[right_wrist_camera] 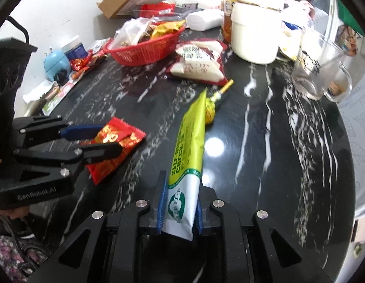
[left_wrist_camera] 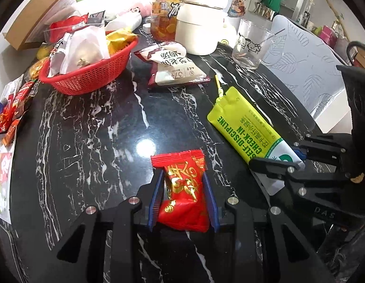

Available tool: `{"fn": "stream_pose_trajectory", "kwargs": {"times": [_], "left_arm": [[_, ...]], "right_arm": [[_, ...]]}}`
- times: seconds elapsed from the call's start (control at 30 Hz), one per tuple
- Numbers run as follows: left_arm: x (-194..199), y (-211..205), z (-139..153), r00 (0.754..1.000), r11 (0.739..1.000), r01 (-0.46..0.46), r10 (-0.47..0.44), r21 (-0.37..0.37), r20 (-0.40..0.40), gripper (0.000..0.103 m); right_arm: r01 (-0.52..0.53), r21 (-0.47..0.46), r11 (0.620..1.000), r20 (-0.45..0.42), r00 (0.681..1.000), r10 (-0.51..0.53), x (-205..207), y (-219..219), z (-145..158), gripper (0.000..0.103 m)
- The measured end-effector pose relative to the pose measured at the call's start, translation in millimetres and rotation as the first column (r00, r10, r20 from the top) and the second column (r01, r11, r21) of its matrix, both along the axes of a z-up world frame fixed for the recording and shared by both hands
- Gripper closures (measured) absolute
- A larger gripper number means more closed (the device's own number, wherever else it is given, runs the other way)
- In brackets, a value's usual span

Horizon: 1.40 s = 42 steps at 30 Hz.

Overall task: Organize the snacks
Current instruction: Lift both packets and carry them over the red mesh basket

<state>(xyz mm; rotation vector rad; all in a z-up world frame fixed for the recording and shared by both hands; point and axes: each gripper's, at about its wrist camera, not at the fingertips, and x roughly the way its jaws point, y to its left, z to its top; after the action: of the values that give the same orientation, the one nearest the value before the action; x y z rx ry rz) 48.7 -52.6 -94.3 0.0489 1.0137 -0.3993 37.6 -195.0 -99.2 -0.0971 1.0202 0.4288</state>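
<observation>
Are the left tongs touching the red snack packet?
Touching: the left wrist view shows the left tongs with both blue pads pressed against the red snack packet.

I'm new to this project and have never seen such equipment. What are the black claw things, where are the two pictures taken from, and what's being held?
They are hand-held two-finger grippers, one in each of a person's hands, each with a camera looking along its fingers. In the left camera's picture, the left gripper is closed on a red snack packet. In the right camera's picture, the right gripper has a yellow-green pouch between its pads. Both lie on a black marble table. Behind stand a red basket of snacks, a white-and-maroon packet, a cream pot and a glass cup.
</observation>
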Motion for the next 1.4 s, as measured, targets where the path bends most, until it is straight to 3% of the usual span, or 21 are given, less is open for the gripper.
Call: {"fn": "stream_pose_trajectory", "kwargs": {"times": [0.13, 0.47, 0.63, 1.4], "left_arm": [[1, -6, -4, 0.999, 0.999, 0.043, -0.043, 0.018, -0.016, 0.07], [1, -26, -9, 0.996, 0.989, 0.083, -0.086, 0.122, 0.018, 0.056], [5, -22, -7, 0.998, 0.995, 0.05, -0.052, 0.081, 0.024, 0.071], [-1, 24, 41, 0.991, 0.999, -0.054, 0.053, 0.004, 0.121, 0.072]], "right_arm": [[0.011, 0.017, 1.0, 0.0, 1.0, -0.011, 3, 0, 3, 0.094], [0.015, 0.016, 1.0, -0.006, 1.0, -0.015, -2, 0, 3, 0.094], [0.031, 0.017, 0.999, 0.001, 1.0, -0.031, -3, -3, 3, 0.094], [-0.042, 0.085, 0.996, 0.057, 0.998, 0.037, -7, 24, 29, 0.095]]}}
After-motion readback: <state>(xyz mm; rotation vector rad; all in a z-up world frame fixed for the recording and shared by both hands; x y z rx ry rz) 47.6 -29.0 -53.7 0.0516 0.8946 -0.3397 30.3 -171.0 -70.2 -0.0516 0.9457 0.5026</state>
